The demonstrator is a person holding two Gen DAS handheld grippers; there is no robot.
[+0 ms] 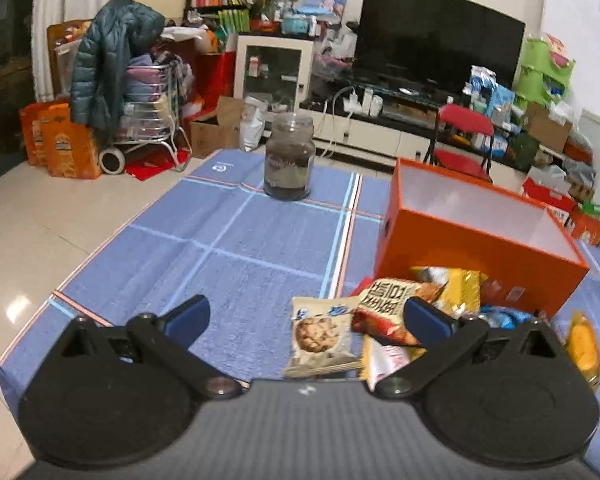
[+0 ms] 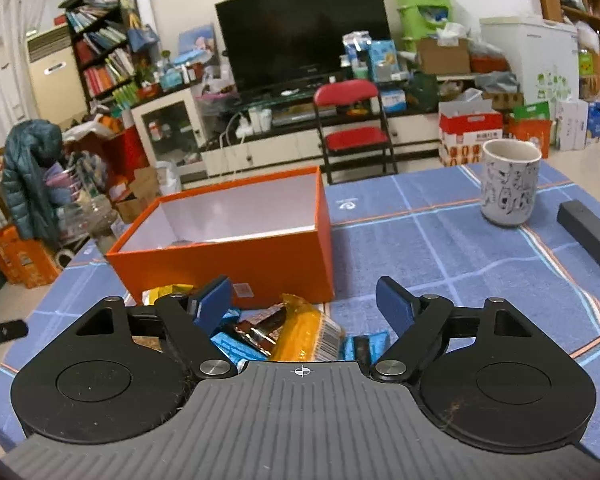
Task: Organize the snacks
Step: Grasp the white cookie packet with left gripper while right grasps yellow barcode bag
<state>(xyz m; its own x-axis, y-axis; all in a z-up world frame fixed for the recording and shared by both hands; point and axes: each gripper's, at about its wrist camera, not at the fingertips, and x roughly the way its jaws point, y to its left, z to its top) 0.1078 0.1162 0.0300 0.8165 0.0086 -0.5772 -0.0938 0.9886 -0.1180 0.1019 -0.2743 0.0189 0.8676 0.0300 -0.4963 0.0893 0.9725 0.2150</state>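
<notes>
An open orange box with a white inside stands on the blue checked tablecloth; it shows too in the right wrist view as the orange box. A heap of snack packets lies in front of it: a cookie packet, a red packet and a yellow packet. My left gripper hovers over the cookie packet, open wide, its pads touching nothing. My right gripper is open above an orange-yellow packet and blue packets; nothing is gripped.
A glass jar stands at the far middle of the table. A patterned mug and a dark block sit at the right. A red folding chair stands behind the table. The table's left edge drops to a tiled floor.
</notes>
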